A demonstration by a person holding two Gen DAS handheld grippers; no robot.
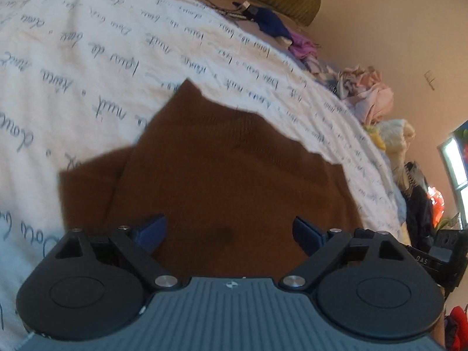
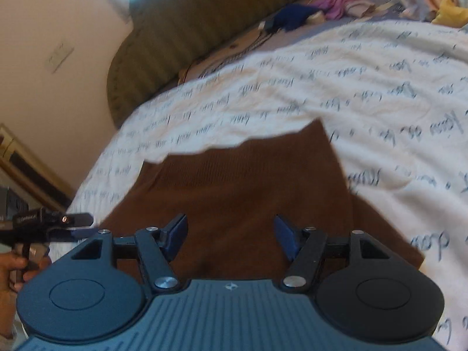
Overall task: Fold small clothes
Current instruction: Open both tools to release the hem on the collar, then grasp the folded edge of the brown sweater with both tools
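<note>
Garment (image 1: 228, 169) edges apparently flat, unpinched.

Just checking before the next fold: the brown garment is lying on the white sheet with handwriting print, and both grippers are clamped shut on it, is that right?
Not quite. The brown garment does lie on the white sheet with handwriting print, but neither gripper is clamped on it. The left gripper in the left wrist view and the right gripper in the right wrist view both have their jaws apart, with nothing pinched.
</note>
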